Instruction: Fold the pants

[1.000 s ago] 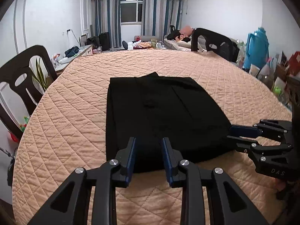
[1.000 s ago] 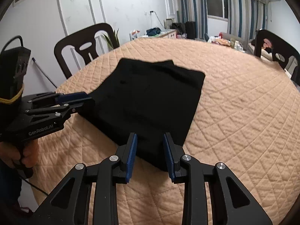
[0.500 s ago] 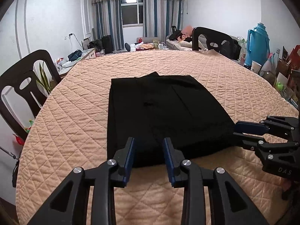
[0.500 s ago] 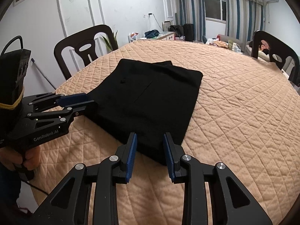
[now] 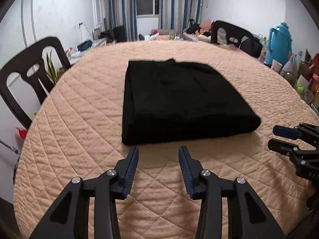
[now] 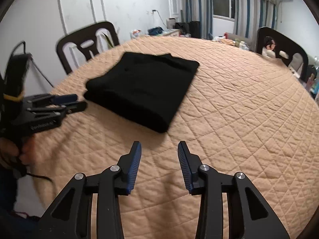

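Both jaws have just been opening and grip nothing: my left gripper [image 5: 158,152] and right gripper [image 6: 159,147] hover apart over the quilted table [image 5: 79,109], just short of the folded black pants [image 5: 179,99] lying flat there.

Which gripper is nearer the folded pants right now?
Left. The left gripper sits just short of the black pants' near edge; the right gripper hangs further back off their corner.
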The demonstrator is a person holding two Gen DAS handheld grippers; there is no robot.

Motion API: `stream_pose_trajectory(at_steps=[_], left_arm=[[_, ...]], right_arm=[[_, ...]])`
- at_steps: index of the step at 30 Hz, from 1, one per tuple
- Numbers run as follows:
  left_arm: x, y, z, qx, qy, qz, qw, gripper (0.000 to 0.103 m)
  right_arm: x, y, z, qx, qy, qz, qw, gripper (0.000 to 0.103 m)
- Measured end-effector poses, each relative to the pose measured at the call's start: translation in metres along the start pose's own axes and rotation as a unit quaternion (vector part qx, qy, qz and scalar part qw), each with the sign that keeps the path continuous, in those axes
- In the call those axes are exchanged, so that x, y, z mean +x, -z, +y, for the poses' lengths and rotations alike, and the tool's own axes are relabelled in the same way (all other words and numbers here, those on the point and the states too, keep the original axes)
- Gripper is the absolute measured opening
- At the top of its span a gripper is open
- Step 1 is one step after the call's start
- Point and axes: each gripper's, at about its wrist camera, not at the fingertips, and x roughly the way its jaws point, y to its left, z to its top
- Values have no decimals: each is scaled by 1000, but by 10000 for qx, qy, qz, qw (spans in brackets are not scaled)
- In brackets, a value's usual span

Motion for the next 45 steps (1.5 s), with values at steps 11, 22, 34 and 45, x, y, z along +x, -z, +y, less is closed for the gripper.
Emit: stream_pose_trajectory(at_steps=[11, 22, 34, 45], left_arm=[[9, 5, -4, 107, -74, 50, 9999, 54], [10, 7, -2, 70, -121, 72, 9999, 69], [12, 6, 0, 36, -201, 102, 9997, 76], [12, 6, 1, 25, -185, 111, 9998, 77]], right_arm=[[15, -1, 7, -179, 347, 329, 9987, 43], [15, 1, 6, -141, 287, 340, 9989, 50], [15, 1, 5, -132, 308, 347, 9988, 52], [14, 1, 5, -109, 299, 352, 9989, 53]])
